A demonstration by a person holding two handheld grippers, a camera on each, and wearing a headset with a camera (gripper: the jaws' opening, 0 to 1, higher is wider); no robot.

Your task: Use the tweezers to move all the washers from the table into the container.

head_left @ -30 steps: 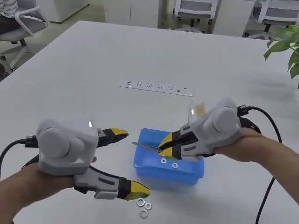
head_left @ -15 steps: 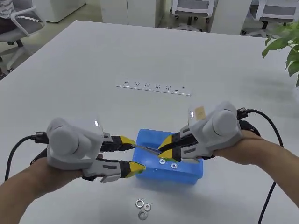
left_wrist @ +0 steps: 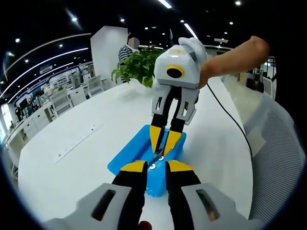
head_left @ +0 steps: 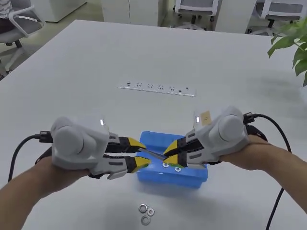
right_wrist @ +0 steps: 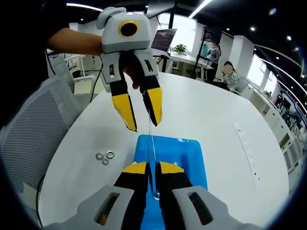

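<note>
Over the container (head_left: 158, 177), the right gripper (head_left: 171, 152) was clamped on the tweezers (head_left: 152, 154) — their tips hard to make out between the parted jaws of the left gripper (head_left: 139, 154). Three washers (head_left: 146, 213) lay just off the container's near side — two more inside, partly hidden.

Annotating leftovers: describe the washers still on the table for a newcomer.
On the white table, find the blue container. In front of it, nearer the person, three silver washers cluster on bare tabletop; two more washers lie inside the container.
</note>
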